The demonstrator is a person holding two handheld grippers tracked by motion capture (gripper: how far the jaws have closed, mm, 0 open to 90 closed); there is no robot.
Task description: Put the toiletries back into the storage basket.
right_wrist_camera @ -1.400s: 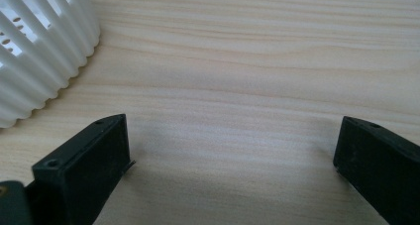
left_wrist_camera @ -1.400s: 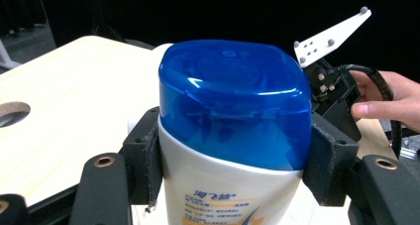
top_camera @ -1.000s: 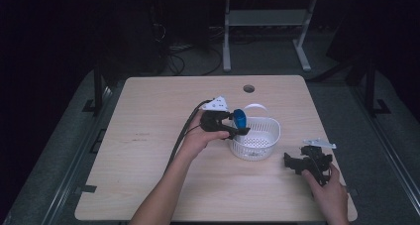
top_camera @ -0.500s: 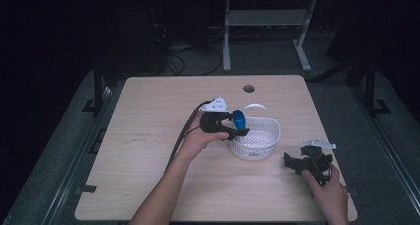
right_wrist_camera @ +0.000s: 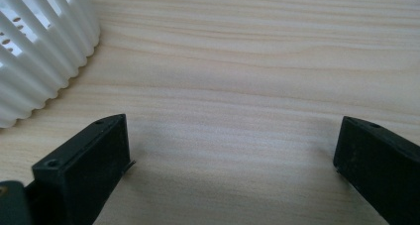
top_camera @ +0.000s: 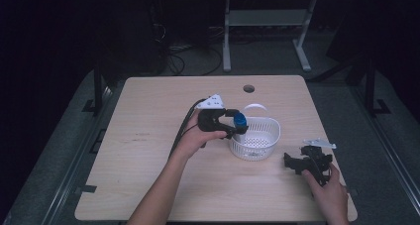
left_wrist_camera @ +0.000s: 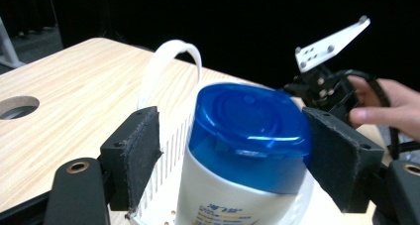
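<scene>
Overhead, pale wooden table (top_camera: 148, 136) amid dark room; left claw (top_camera: 236, 125) apart around bottle (left_wrist_camera: 242, 150), right claw (top_camera: 293, 161) apart.

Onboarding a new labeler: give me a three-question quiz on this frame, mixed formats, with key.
1. True or false: the right gripper is clamped on the basket's rim.
2. Multiple choice: the bottle between the left gripper's jaws has a cap that is A) red B) blue C) white.
3. Fill in: the white basket sits on the ____ table.

Key:
1. False. Its jaws stand wide apart over bare wood, beside the basket.
2. B. The blue cap sits between the pads; there is a gap at the left pad, so a firm grip cannot be confirmed.
3. Wooden.
</scene>
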